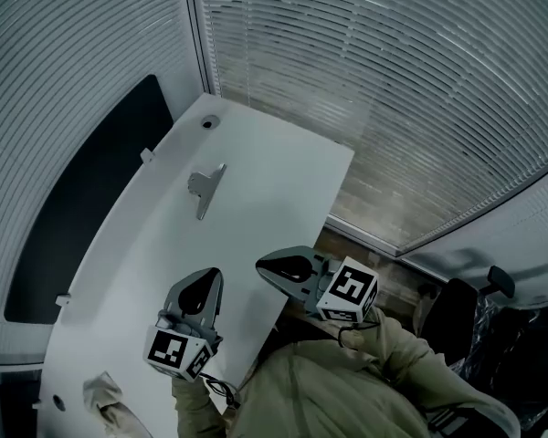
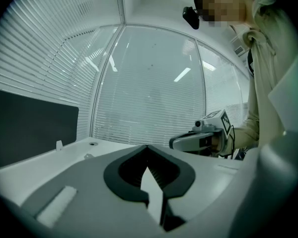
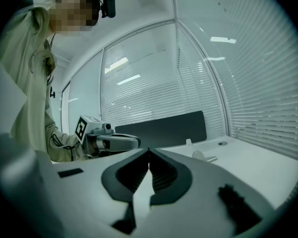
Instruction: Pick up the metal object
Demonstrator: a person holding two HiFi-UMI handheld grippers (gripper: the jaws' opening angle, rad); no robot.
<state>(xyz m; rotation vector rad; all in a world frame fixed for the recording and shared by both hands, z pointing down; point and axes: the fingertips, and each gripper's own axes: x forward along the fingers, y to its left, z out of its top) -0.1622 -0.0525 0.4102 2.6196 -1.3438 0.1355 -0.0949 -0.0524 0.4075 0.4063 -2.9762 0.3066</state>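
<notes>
The metal object [image 1: 205,188], a flat grey piece with a wide head and a thin stem, lies on the white table [image 1: 265,181] towards its far half. It also shows small in the right gripper view, as the metal object [image 3: 209,157] ahead and to the right of the jaws. My left gripper [image 1: 211,276] hovers over the table's near part, well short of the object, shut and holding nothing. My right gripper [image 1: 261,265] hangs at the table's right edge, also shut and holding nothing. In each gripper view the jaws meet at the tip: left gripper [image 2: 148,147], right gripper [image 3: 149,150].
A dark panel [image 1: 82,199] runs along the table's left side, with small white clips [image 1: 147,155] on that edge. A cable hole [image 1: 207,123] sits at the far corner. Window blinds [image 1: 393,80] close off the back. A crumpled pale item [image 1: 105,395] lies near left; a black chair [image 1: 457,313] stands right.
</notes>
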